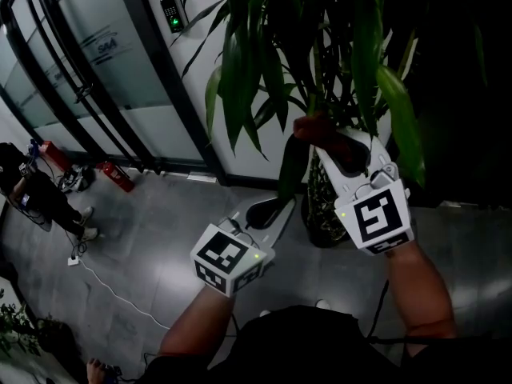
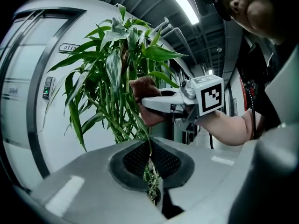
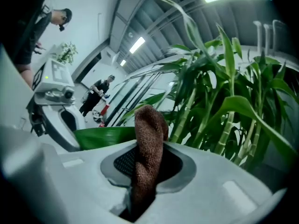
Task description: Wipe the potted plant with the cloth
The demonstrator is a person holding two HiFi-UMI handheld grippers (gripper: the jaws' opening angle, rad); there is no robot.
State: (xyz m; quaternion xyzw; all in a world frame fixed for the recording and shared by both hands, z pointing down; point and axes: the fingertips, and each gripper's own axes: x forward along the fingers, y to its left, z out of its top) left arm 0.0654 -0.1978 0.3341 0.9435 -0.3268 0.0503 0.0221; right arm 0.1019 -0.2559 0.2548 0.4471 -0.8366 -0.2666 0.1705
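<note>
Early in wiping, seemingly: pinching leaf (image 3: 100,136) with left fingers (image 2: 84,181), clamping cloth (image 3: 149,139) with right fingers (image 3: 219,181) up among plant (image 1: 264,54) stems (most leaves likely left).

Plant (image 1: 264,54) cut off overhead, pot (image 1: 316,208) half behind right tongs (image 1: 314,130).

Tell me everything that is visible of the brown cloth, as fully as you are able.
The brown cloth looks like soft, coarse-woven fabric, bunched into a thick folded strip. The right gripper is shut on its lower part, and its rounded top stands upright above the jaws. It is held up among the leaves of the potted plant, close beside a long green leaf. I cannot tell whether it presses on that leaf.
</note>
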